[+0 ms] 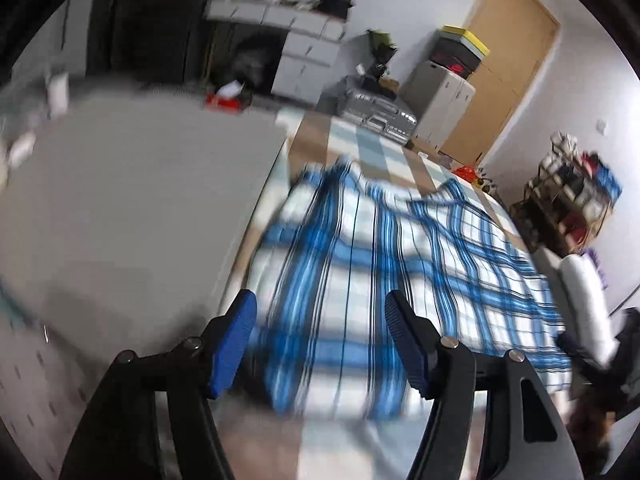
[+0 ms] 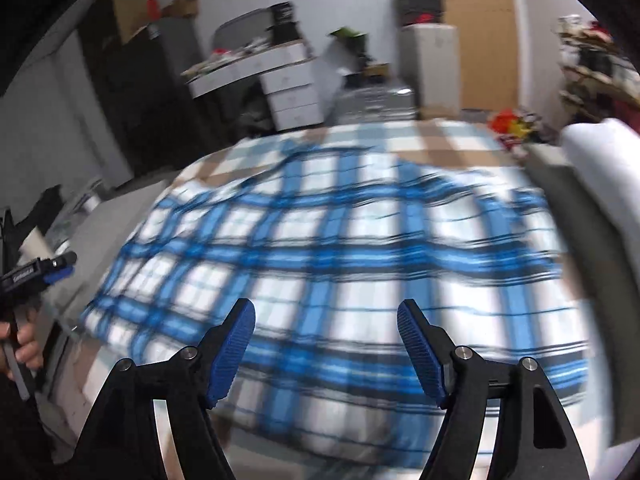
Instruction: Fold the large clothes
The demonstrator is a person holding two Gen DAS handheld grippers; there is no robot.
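Item: blue plaid garment [image 2: 340, 248], spread flat on checked bed [image 2: 440, 136]. Soft, limp, light by appearance; best taken at hem corners. Left gripper [image 1: 320, 344] and right gripper [image 2: 326, 352]: jaws spread, nothing between.

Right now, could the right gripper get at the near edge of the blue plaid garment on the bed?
Probably yes. The right gripper is open and empty, and the blue plaid garment lies spread just ahead of it with nothing between them.
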